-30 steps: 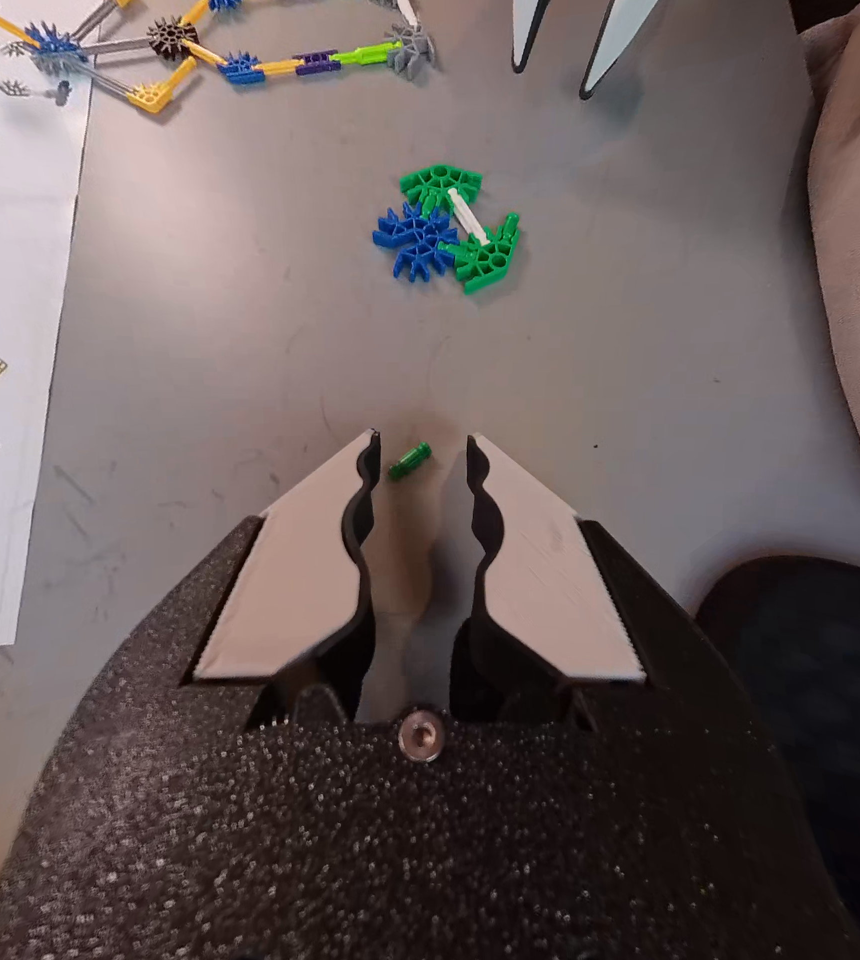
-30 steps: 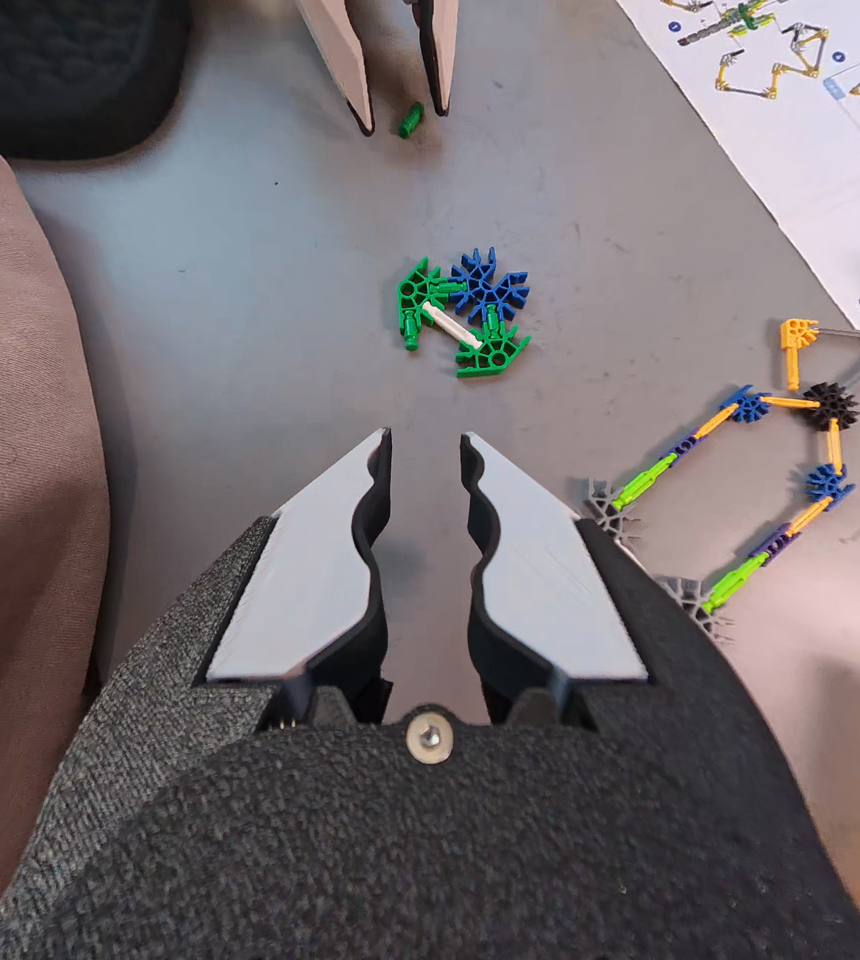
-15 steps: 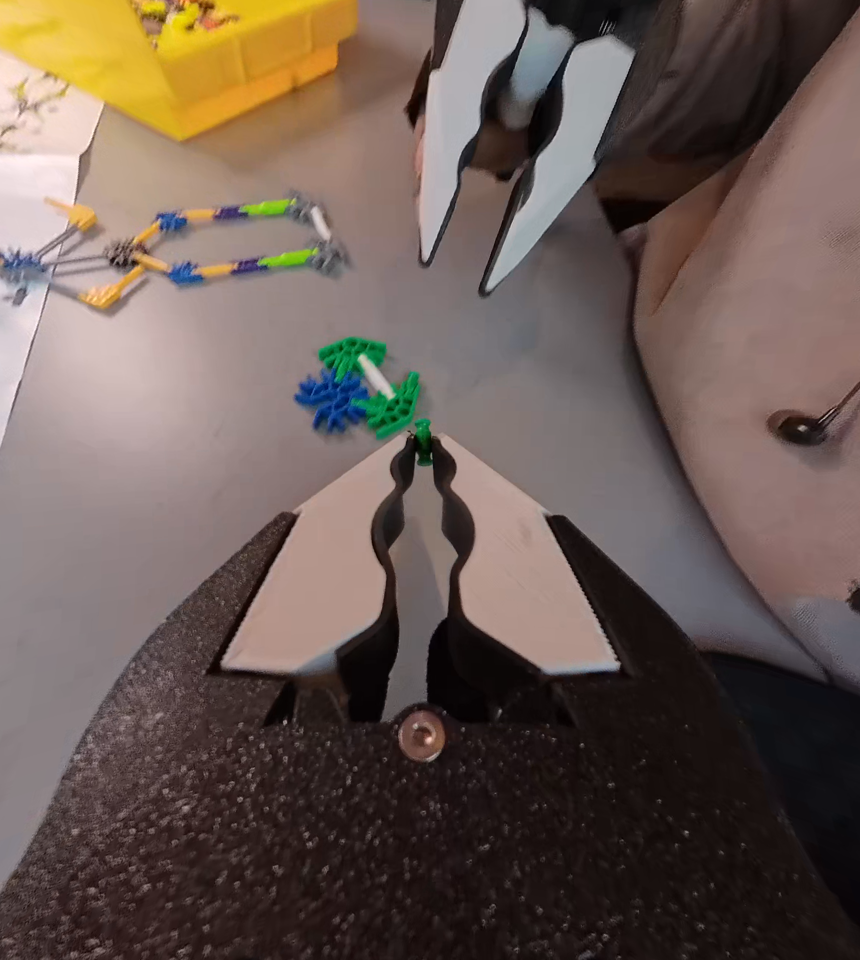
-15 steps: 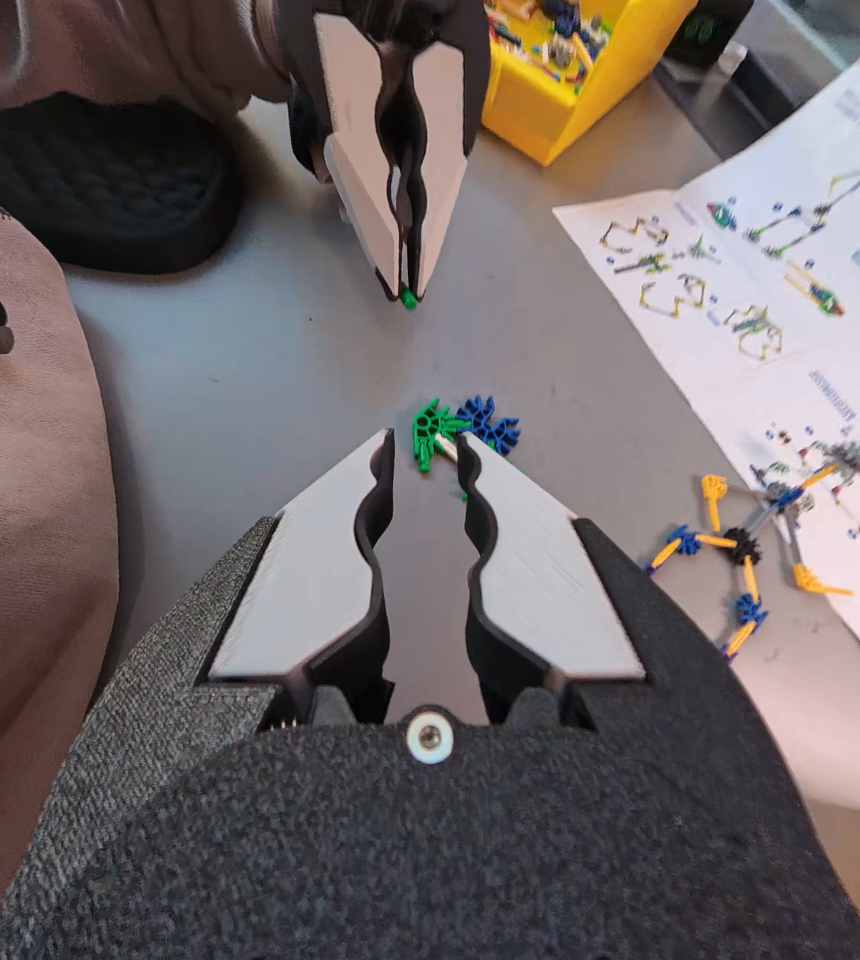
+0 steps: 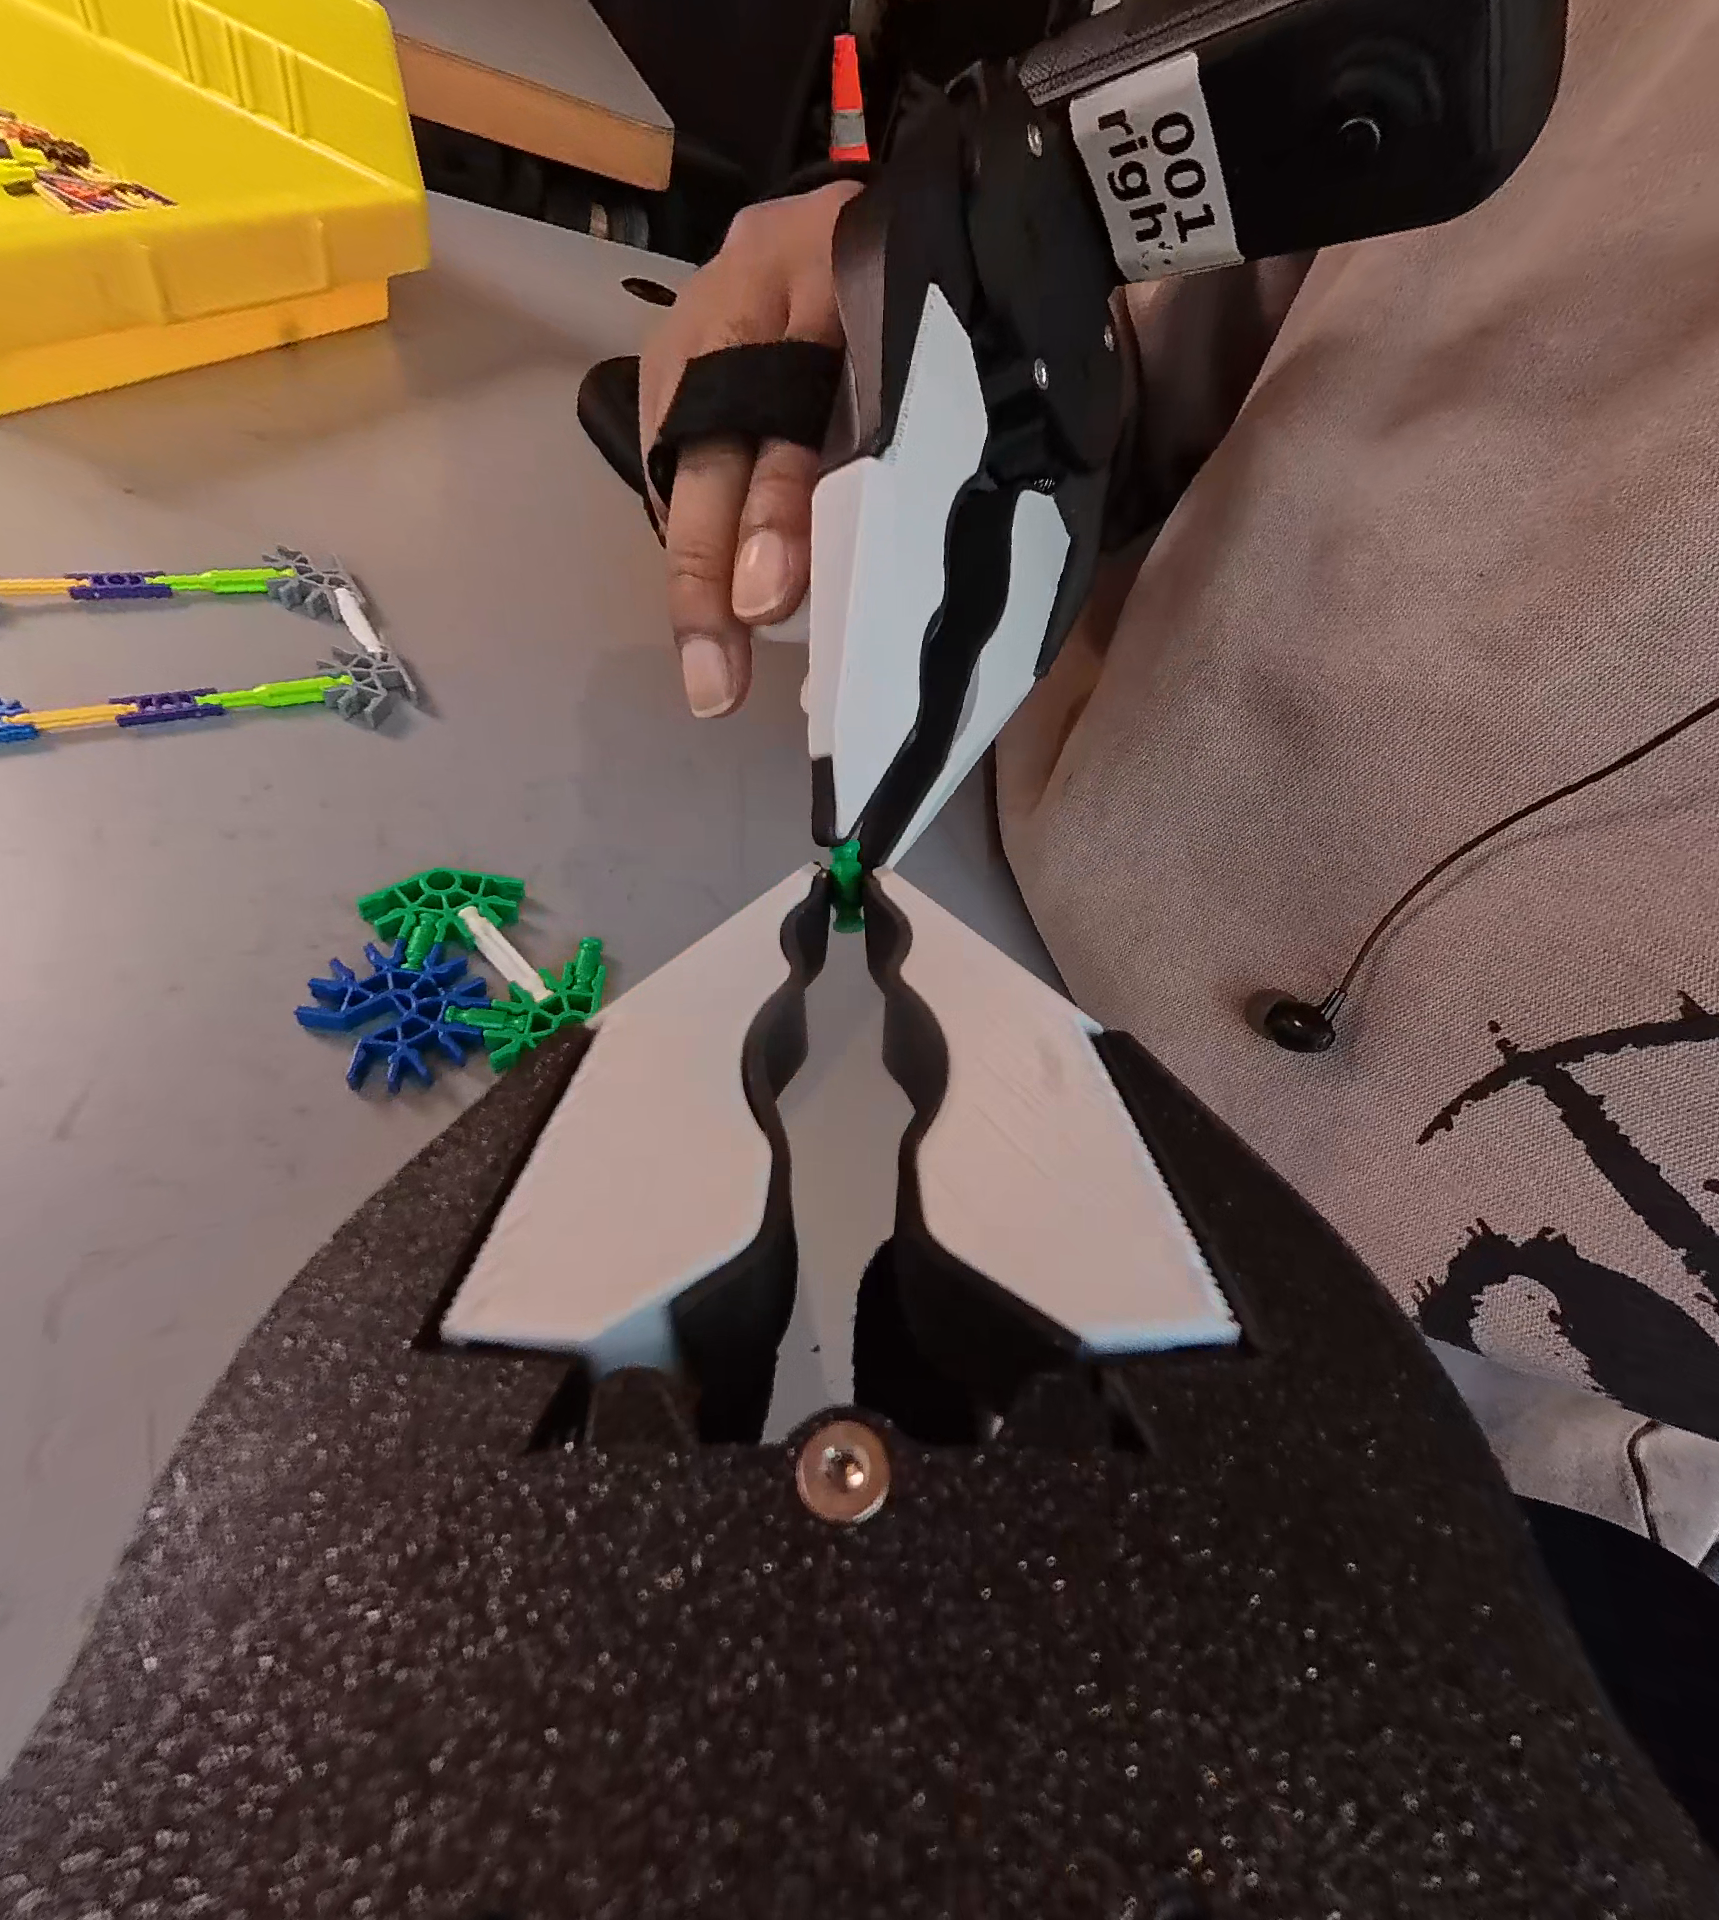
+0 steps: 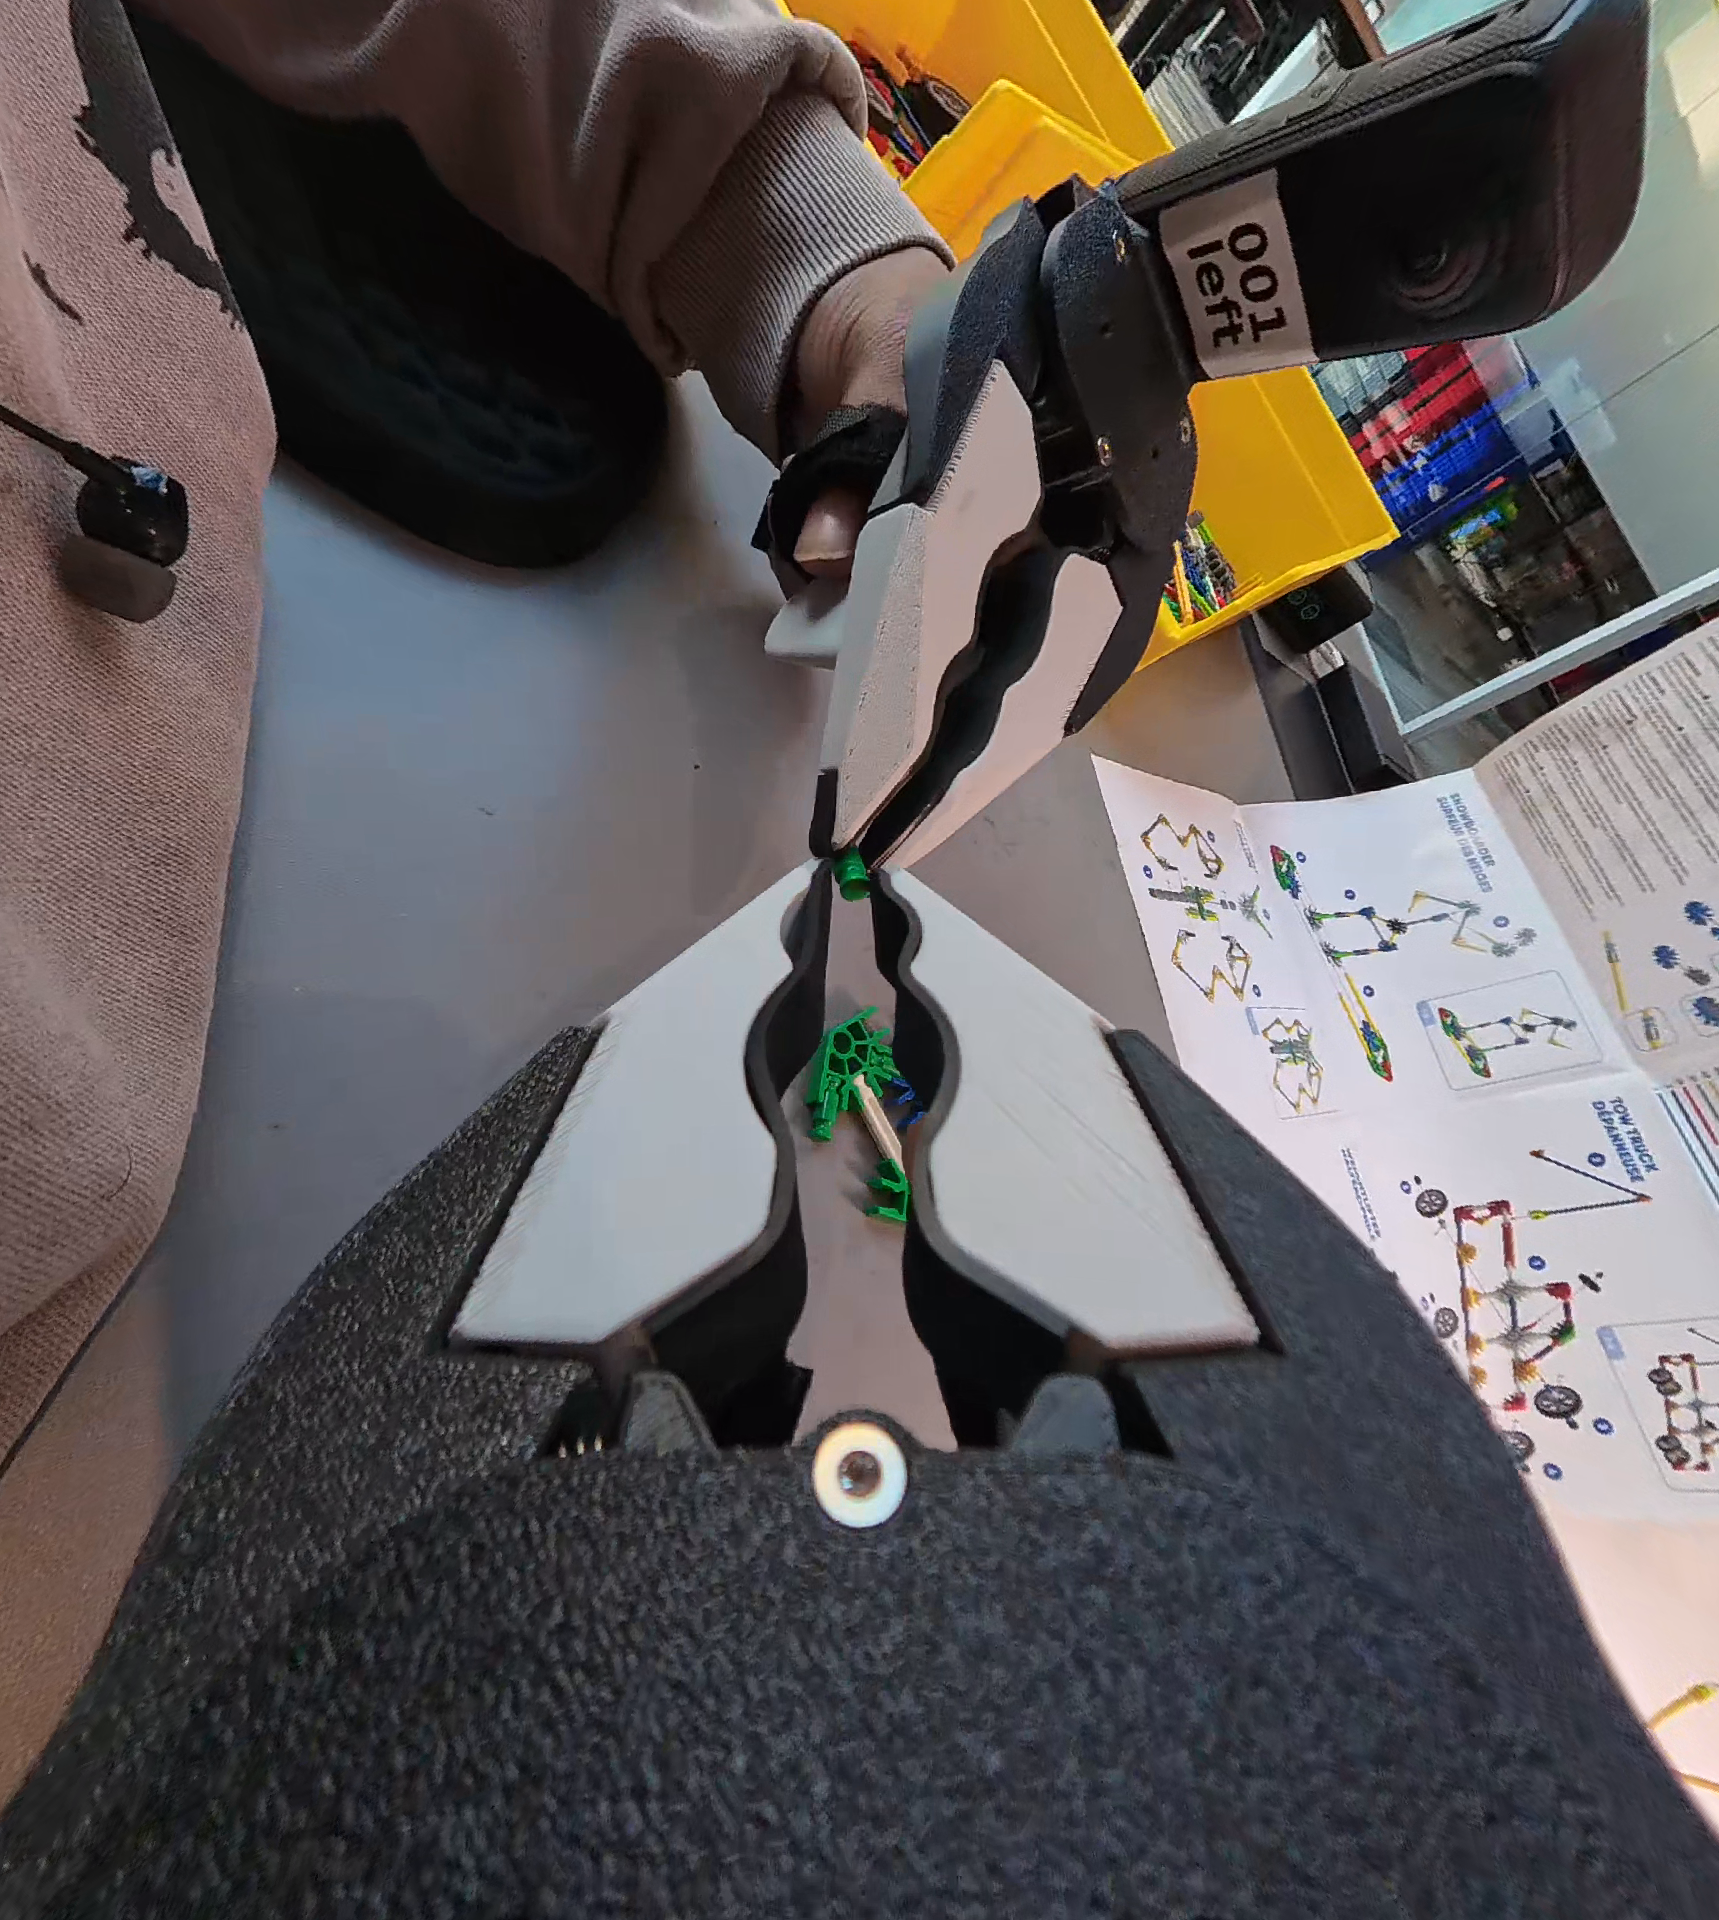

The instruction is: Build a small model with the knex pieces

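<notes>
Both grippers are meeting tip to tip above the grey table: the left gripper is pinching a small green rod, and the right gripper is nearly closed around its other end.

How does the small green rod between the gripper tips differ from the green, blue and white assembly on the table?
The small green rod is one piece; the green, blue and white assembly is several joined. The rod is held off the table by the left gripper; the assembly lies flat on it. Both include green plastic.
</notes>
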A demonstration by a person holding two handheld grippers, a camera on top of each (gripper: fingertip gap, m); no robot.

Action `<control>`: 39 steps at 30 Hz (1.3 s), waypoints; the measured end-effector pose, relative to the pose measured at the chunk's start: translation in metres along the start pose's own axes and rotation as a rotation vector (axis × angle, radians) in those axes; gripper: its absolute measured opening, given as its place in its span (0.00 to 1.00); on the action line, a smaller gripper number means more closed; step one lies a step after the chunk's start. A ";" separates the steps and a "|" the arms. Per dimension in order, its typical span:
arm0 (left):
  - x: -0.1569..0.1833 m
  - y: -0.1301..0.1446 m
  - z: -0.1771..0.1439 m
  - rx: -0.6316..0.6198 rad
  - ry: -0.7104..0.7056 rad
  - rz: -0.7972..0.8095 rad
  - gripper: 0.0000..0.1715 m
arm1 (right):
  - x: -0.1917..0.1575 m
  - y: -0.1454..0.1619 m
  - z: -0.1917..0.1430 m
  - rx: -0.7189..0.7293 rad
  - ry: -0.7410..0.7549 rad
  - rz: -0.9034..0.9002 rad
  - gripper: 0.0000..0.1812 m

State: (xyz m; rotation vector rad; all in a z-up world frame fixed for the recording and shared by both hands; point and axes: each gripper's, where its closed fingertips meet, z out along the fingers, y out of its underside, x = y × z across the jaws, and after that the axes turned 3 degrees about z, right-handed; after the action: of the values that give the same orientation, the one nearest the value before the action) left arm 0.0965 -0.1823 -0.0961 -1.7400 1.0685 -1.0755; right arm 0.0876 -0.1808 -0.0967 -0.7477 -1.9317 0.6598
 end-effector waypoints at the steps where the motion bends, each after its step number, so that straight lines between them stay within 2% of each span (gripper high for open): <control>1: 0.001 0.000 0.001 -0.002 0.006 -0.002 0.03 | -0.001 0.001 0.000 -0.004 -0.005 -0.003 0.04; 6: 0.003 0.004 0.005 -0.019 0.031 -0.008 0.03 | -0.007 0.003 0.001 -0.017 -0.037 0.003 0.03; 9: -0.001 0.003 0.005 -0.010 0.007 -0.006 0.03 | -0.004 0.007 -0.001 -0.025 -0.060 0.116 0.02; 10: -0.006 0.003 0.004 -0.012 -0.031 0.006 0.04 | 0.000 0.011 -0.002 -0.040 -0.055 0.162 0.02; 13: -0.033 0.009 -0.002 -0.053 -0.204 0.045 0.15 | 0.017 0.038 -0.008 -0.133 0.011 0.259 0.02; 16: -0.057 0.023 -0.003 -0.153 -0.347 0.074 0.19 | 0.026 0.066 -0.014 -0.233 0.072 0.345 0.02; 19: -0.071 0.040 0.000 -0.260 -0.411 0.088 0.23 | 0.028 0.082 -0.017 -0.285 0.102 0.403 0.02; 23: -0.070 0.055 0.006 -0.353 -0.407 0.097 0.22 | 0.028 0.092 -0.017 -0.300 0.120 0.445 0.02; 30: -0.049 0.060 0.016 -0.386 -0.320 0.101 0.18 | 0.030 0.102 -0.017 -0.343 0.120 0.465 0.02; 35: -0.025 0.049 0.022 -0.313 -0.198 0.098 0.18 | 0.032 0.105 -0.024 -0.366 0.141 0.486 0.02; 37: -0.034 0.040 0.017 -0.259 -0.237 0.083 0.18 | 0.032 0.107 -0.028 -0.378 0.151 0.503 0.02; 39: -0.054 0.037 0.006 -0.235 -0.341 0.077 0.19 | 0.033 0.108 -0.031 -0.382 0.165 0.526 0.02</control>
State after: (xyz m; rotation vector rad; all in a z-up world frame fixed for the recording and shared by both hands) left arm 0.0786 -0.1430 -0.1453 -1.9631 1.0653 -0.5937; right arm 0.1272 -0.0801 -0.1411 -1.5331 -1.7318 0.5153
